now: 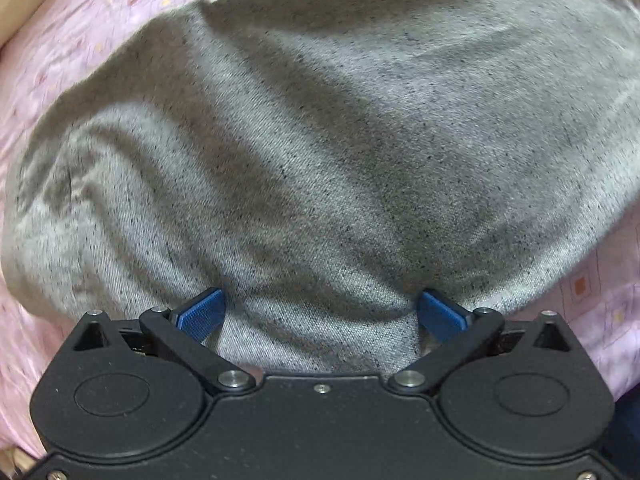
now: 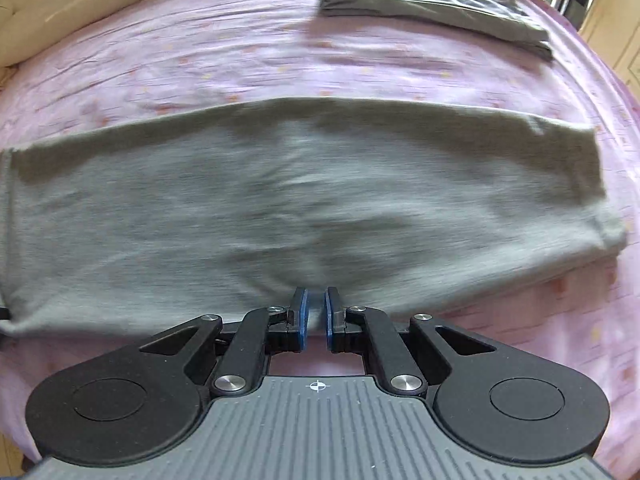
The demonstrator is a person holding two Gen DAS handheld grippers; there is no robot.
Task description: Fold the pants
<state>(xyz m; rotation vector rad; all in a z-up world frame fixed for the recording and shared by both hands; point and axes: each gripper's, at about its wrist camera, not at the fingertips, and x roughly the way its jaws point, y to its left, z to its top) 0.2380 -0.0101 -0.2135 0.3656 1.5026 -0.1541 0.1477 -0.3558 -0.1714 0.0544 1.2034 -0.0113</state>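
The grey pants [image 2: 304,208] lie spread across the pink bed sheet [image 2: 200,60], stretching to both sides ahead of the right hand-held gripper [image 2: 316,312]. Its blue pads stand almost together, with only a narrow slot between them, right at the near edge of the cloth. The picture is smeared by motion, so whether a pinch of fabric actually sits in that slot is hard to say; it looks like a thin fold may be caught.

The left hand-held gripper [image 1: 320,314] has its fingers spread wide, and the pants [image 1: 320,140] bulge up between and beyond them in rumpled waves. Nothing is clamped there; the cloth simply rests against the open fingers.

Judging from this, the main risks are these:

- If the right pads have caught only one layer, or none, a lift would leave the lower layer behind and the fold would come out skewed.
- With one side possibly held and the other loose, pulling would drag the pants crookedly over the sheet and deepen the wrinkles ahead of the left hand-held gripper.
- If the left fingers close on that bunched ridge, they could trap a wad rather than a clean edge.

Well beyond the pants, a dark folded garment [image 2: 436,4] lies up and to the right of the right hand-held gripper, clear of the work.
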